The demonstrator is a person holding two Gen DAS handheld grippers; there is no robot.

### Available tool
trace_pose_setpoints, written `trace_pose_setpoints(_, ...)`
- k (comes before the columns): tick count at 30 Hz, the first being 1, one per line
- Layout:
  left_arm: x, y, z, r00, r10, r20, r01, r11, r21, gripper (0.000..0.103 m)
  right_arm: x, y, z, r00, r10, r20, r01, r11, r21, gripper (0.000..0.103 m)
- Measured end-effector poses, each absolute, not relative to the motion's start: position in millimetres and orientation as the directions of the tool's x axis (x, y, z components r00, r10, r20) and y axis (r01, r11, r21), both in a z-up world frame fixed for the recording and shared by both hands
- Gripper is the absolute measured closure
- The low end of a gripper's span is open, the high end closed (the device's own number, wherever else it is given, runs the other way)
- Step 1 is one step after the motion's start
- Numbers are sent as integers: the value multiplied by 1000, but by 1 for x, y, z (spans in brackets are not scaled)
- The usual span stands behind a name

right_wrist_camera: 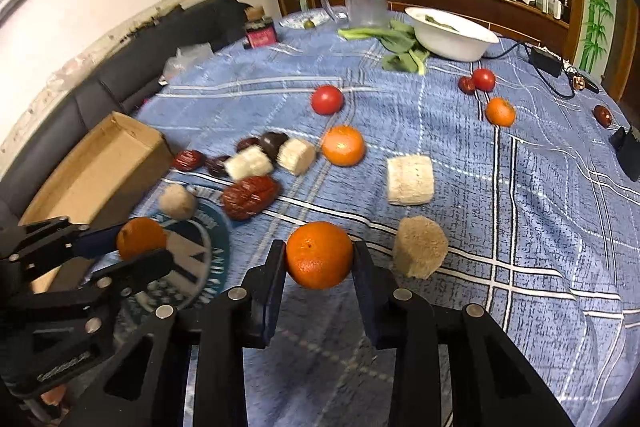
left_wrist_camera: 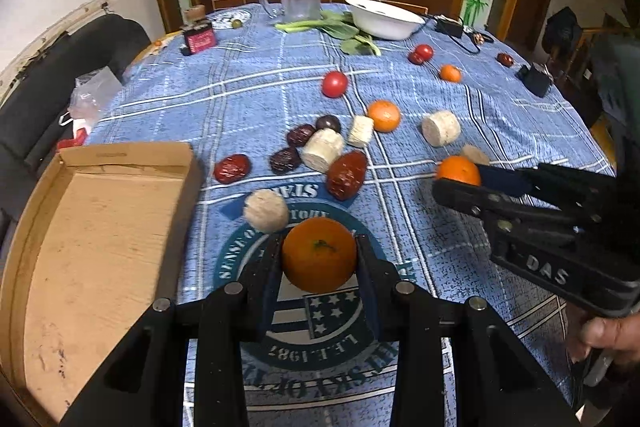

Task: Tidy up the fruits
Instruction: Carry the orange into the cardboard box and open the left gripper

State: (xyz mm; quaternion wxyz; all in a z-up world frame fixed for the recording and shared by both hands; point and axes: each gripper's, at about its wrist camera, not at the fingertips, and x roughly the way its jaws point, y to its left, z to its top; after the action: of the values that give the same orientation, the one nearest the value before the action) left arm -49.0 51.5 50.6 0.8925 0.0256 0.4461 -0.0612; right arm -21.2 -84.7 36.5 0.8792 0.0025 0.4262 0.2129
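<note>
- The cardboard box [left_wrist_camera: 100, 227] is cut off by the frame edge.
- Left gripper [left_wrist_camera: 319, 255] jaws grip a round, dimpled orange [left_wrist_camera: 319, 253].
- Right gripper [right_wrist_camera: 319, 255] jaws clamp another orange [right_wrist_camera: 319, 254].

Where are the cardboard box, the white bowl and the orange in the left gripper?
cardboard box [left_wrist_camera: 100, 227]: left wrist view, on its bare inner floor.
white bowl [right_wrist_camera: 452, 45]: right wrist view, on its outer wall.
orange in the left gripper [left_wrist_camera: 319, 254]: left wrist view, on the middle of its peel.
</note>
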Motion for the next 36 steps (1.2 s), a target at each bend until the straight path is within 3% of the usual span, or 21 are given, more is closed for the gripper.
trace_pose_setpoints(19,-58,126,116,651,-11,-759,56,998,33,69,-50,-9,75,528,503,-685,-503,835,225,67)
trace_pose_setpoints(36,-27,201,96,596,33,-802,-70,997,-11,69,-37,52,79,476,542,-693,-581,785,215,67)
